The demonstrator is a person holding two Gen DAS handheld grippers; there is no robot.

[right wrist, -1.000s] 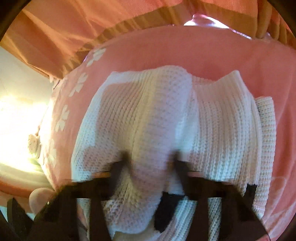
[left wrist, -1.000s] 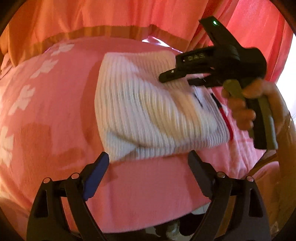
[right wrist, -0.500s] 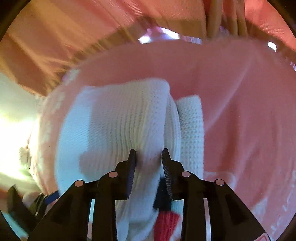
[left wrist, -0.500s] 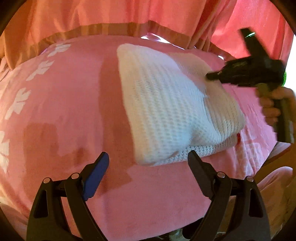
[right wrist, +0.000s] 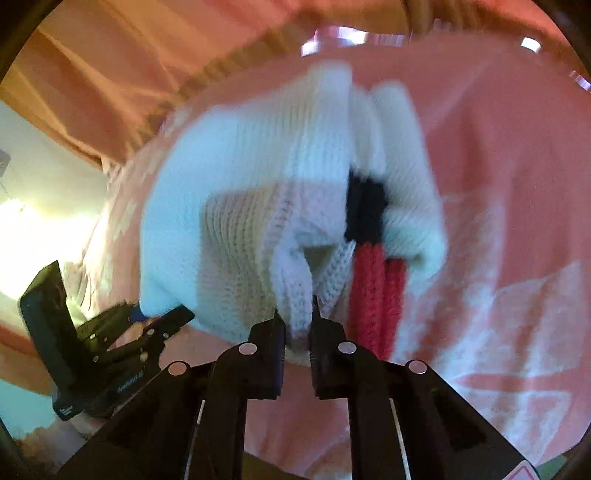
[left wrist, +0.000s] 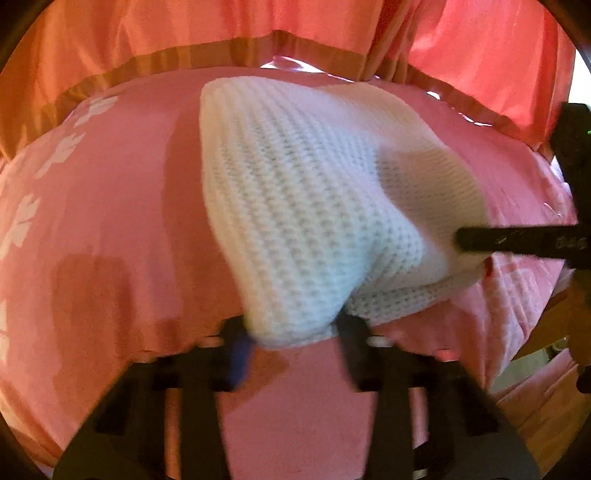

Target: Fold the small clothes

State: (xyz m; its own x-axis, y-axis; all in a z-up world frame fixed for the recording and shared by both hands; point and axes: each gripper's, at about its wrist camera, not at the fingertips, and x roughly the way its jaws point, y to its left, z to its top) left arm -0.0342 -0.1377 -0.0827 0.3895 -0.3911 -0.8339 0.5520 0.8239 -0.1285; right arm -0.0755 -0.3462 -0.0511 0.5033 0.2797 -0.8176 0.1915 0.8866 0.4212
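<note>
A folded white knit sweater with black and red trim lies on a pink cloth-covered surface. My left gripper has its fingers on either side of the sweater's near corner, which bulges between them; the frame is blurred. My right gripper is shut on a fold of the sweater's edge. In the left wrist view the right gripper reaches in from the right onto the sweater's side. In the right wrist view the left gripper sits at the sweater's left corner.
Pink-orange curtains hang behind the surface. White leaf prints mark the pink cloth at the left. A bright window area lies to the left in the right wrist view.
My left gripper has moved forward and its fingers have come in around the sweater's near corner. My right gripper has kept its hold and shifted along the sweater's edge.
</note>
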